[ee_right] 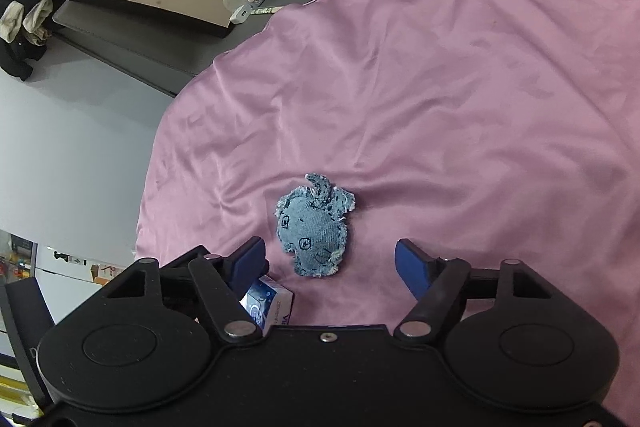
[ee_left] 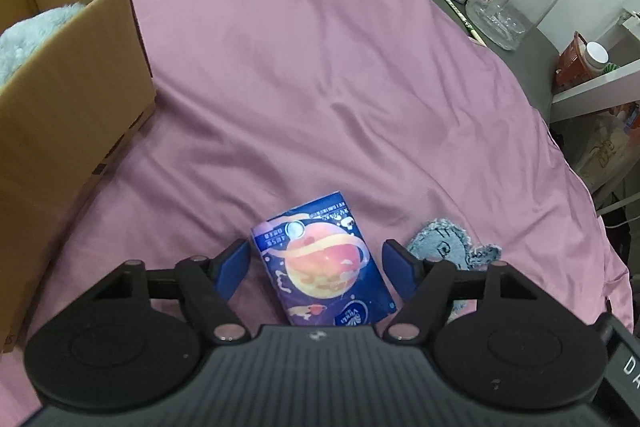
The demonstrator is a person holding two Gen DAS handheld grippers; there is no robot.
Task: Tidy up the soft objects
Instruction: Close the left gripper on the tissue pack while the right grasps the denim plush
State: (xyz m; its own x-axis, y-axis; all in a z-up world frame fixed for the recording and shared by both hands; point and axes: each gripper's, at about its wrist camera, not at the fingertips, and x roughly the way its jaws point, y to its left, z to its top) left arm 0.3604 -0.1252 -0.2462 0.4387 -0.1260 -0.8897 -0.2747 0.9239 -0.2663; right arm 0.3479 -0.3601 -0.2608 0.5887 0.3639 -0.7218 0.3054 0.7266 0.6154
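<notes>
Tissue pack (ee_left: 326, 267) lies low in the left view, between the spread left gripper (ee_left: 320, 259); denim toy (ee_right: 314, 227) lies centre-frame before the spread right gripper (ee_right: 330, 261).

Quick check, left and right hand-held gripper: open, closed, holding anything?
Left hand-held gripper: open, empty, fingers either side of the tissue pack without clamping it.
Right hand-held gripper: open, empty, the denim toy just ahead of it.
</notes>
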